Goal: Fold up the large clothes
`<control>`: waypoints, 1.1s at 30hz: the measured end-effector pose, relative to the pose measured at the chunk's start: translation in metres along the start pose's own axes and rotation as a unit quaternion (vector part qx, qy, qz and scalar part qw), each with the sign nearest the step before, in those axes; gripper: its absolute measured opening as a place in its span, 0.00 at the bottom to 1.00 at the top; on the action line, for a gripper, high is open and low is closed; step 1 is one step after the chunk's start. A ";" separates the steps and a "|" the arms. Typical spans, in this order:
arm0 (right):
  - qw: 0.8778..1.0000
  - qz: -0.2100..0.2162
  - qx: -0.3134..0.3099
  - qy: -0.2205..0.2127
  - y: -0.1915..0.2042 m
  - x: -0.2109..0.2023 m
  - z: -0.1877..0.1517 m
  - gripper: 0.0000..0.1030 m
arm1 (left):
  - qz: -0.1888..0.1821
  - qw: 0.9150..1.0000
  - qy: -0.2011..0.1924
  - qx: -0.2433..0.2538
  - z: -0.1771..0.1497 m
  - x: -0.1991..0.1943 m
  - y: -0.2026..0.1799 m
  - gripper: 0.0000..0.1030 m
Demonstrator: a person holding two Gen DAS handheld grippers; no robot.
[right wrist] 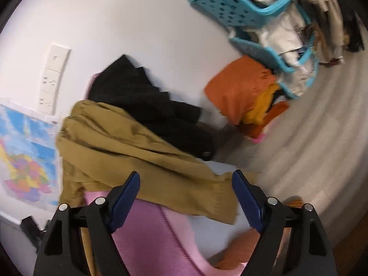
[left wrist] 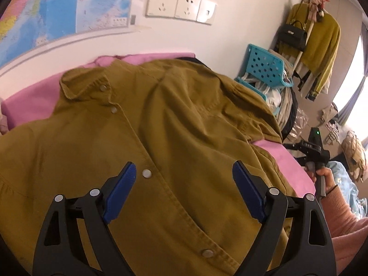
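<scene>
Olive jacket (left wrist: 174,124) lies buttoned on the pink sheet (left wrist: 32,101), both grippers' fingers (left wrist: 124,191) released.

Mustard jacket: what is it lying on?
The mustard jacket lies on a pink sheet, which shows around its edges. A black garment lies past its collar. Whatever sits beneath its middle is covered.

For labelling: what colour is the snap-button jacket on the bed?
Mustard-brown jacket with silver snaps; clearest in the left wrist view.
</scene>
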State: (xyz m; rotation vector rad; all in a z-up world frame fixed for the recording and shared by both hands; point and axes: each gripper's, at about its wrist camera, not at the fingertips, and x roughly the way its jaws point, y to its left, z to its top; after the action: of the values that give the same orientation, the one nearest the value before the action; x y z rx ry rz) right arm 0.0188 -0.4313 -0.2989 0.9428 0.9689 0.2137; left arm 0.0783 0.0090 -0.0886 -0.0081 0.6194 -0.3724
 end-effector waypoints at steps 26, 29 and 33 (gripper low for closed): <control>0.952 -0.091 -0.293 0.012 0.123 0.008 0.005 0.49 | -0.003 0.999 0.018 -0.039 -0.007 0.007 0.004 0.84; 0.955 -0.090 -0.282 0.007 0.125 0.017 0.009 0.49 | -0.002 0.999 0.023 -0.044 -0.009 0.010 0.005 0.84; 0.969 -0.055 -0.242 0.014 0.112 0.024 0.019 0.53 | -0.002 0.999 0.022 -0.044 -0.012 0.009 0.003 0.84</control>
State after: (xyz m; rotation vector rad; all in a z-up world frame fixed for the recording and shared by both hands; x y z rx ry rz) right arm 0.0741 -0.3615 -0.2237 0.4375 0.9345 0.3529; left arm 0.0794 0.0105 -0.1034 -0.0849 0.6791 -0.3489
